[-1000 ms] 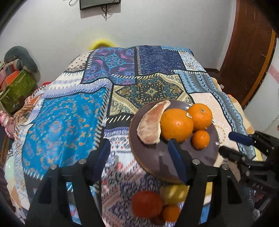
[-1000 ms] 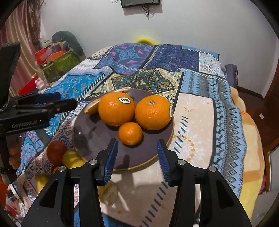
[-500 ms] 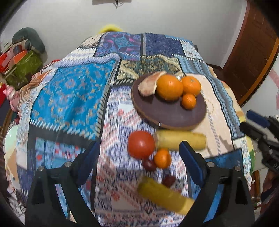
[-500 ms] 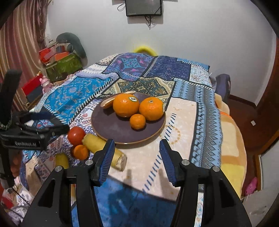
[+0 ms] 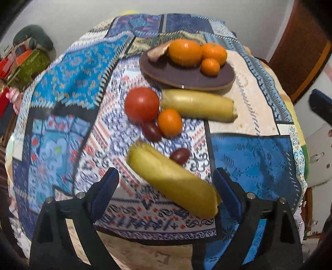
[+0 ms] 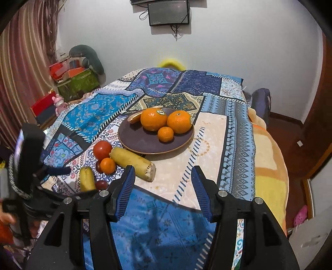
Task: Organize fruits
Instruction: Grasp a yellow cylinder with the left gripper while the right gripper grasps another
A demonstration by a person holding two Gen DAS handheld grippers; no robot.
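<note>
A dark round plate (image 6: 145, 145) holds two big oranges (image 6: 153, 119), a small orange (image 6: 165, 134) and a pale citrus slice (image 6: 134, 118). In front of it on the patterned cloth lie a red tomato (image 5: 142, 104), a small orange (image 5: 170, 122), a long yellow fruit (image 5: 197, 106) and two dark red small fruits (image 5: 151, 131). A second long yellow fruit (image 5: 172, 180) lies slantwise between the fingers of my left gripper (image 5: 166, 187), which is open wide above it. My right gripper (image 6: 164, 184) hangs over the near blue patch, its jaws opening with nothing between them.
The table's near edge (image 5: 155, 238) runs just under my left gripper. Boxes and a cushion (image 6: 78, 81) are stacked by the curtain at left. A wooden door (image 5: 300, 54) stands at right, and a screen (image 6: 169, 12) hangs on the back wall.
Both grippers have drawn back from the plate toward the table's near edge. The left jaws have spread wider and now frame the near yellow fruit. The right jaws have widened a little.
</note>
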